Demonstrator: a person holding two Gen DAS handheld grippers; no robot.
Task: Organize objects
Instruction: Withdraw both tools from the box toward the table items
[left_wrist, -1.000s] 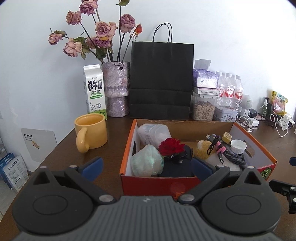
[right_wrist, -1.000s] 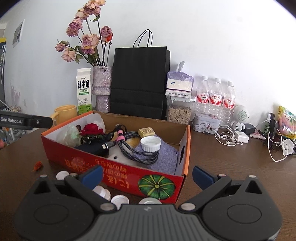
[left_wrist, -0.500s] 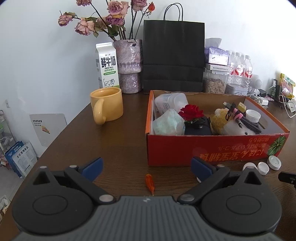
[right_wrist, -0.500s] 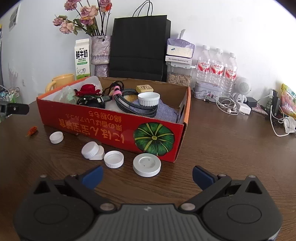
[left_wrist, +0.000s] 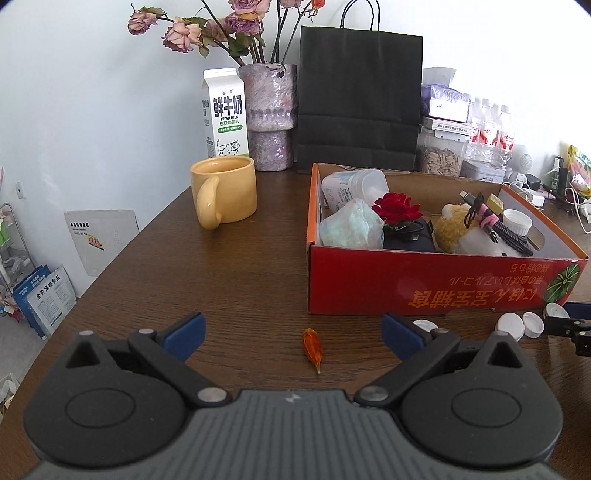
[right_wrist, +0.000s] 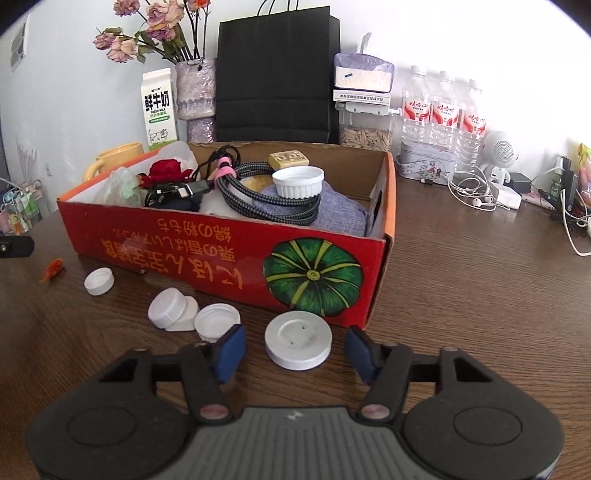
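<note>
the right gripper (right_wrist: 295, 347) is held partly open around the big white lid (right_wrist: 298, 345) beside the red box (right_wrist: 229, 243), ready for gripping; the left gripper (left_wrist: 293, 332) is held wide open, empty.

One red cardboard box (right_wrist: 236, 251) printed with a green pumpkin stands on the brown wooden table (right_wrist: 480, 295). Five white round plastic lids lie loose in front of it: one large flat disc (right_wrist: 298, 344), one ribbed cap (right_wrist: 217, 320), two stacked caps (right_wrist: 173, 309) and one small cap (right_wrist: 99, 281) off to the side. A sixth white ribbed lid (right_wrist: 297, 181) sits inside the box. One orange petal (left_wrist: 312, 344), one yellow ceramic mug (left_wrist: 223, 191), one white milk carton (left_wrist: 224, 113), one black paper bag (left_wrist: 360, 99), three clear water bottles (right_wrist: 443, 110)
</note>
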